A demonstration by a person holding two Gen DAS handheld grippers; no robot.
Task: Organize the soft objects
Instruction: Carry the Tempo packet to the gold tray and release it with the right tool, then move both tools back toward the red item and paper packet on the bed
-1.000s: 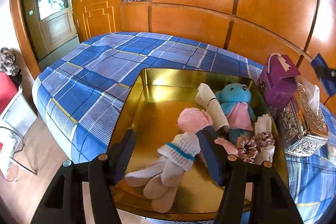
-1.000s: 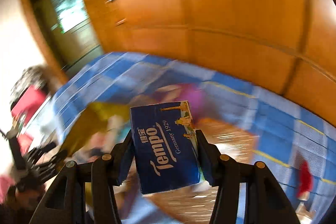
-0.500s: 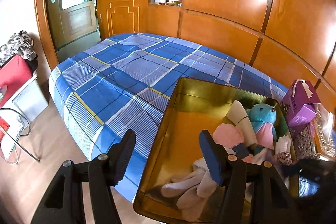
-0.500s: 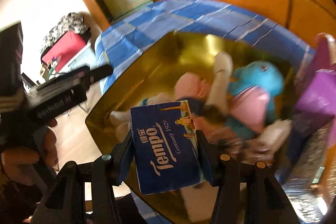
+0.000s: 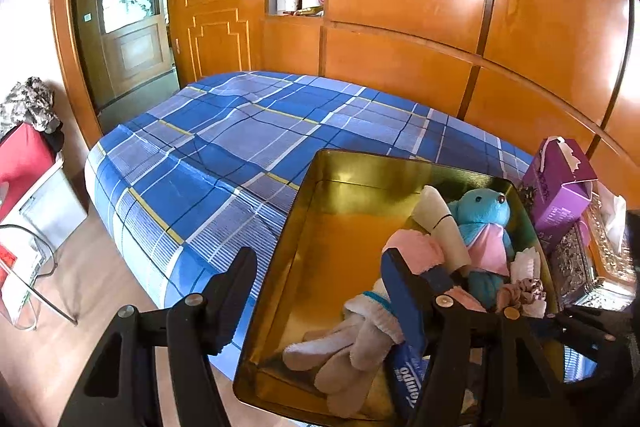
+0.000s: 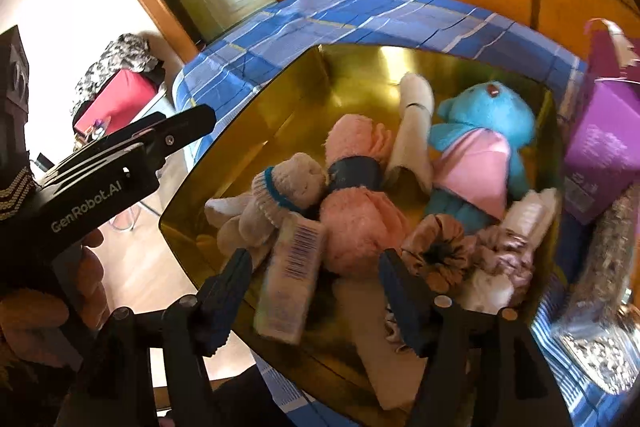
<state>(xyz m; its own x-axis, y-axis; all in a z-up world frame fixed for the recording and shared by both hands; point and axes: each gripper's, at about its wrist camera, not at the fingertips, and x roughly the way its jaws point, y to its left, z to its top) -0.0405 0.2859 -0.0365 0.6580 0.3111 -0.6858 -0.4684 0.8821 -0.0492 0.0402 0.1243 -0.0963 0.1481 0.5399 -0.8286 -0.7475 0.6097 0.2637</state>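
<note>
- Our right tongs (image 6: 314,291) hang spread over the near end of the gold tin tray (image 6: 248,131); their jaws have just been opening, and the Tempo tissue pack (image 6: 290,279) sits loose between them, blurred, barcode side up, with neither pad pressing it.
- Our left tongs (image 5: 316,291) stand spread and hold nothing, poised over the tray's near left rim, where bed and tray edge meet.
- Largest around us is the bed (image 5: 248,147) in its blue plaid sheet, carrying the tray at its near corner.
- Inside the tray, from big to small: a blue teddy in a pink top (image 6: 480,143), a pink plush doll (image 6: 356,187), a white knit plush toy (image 6: 276,199), a rolled cream cloth (image 6: 416,131), and satin scrunchies (image 6: 440,255) by the right wall.
- We judge the step to be dropping the pack into the tray; to do it well, we would lift the right tongs straight up, so the pads do not drag it out.
- The pack seems to be coming down against the knit toy; whether it lies flat we cannot tell.
- Close on the right stand a purple box (image 6: 604,151) and an ornate silver tissue holder (image 5: 592,259), which crowd any sideways exit.
</note>
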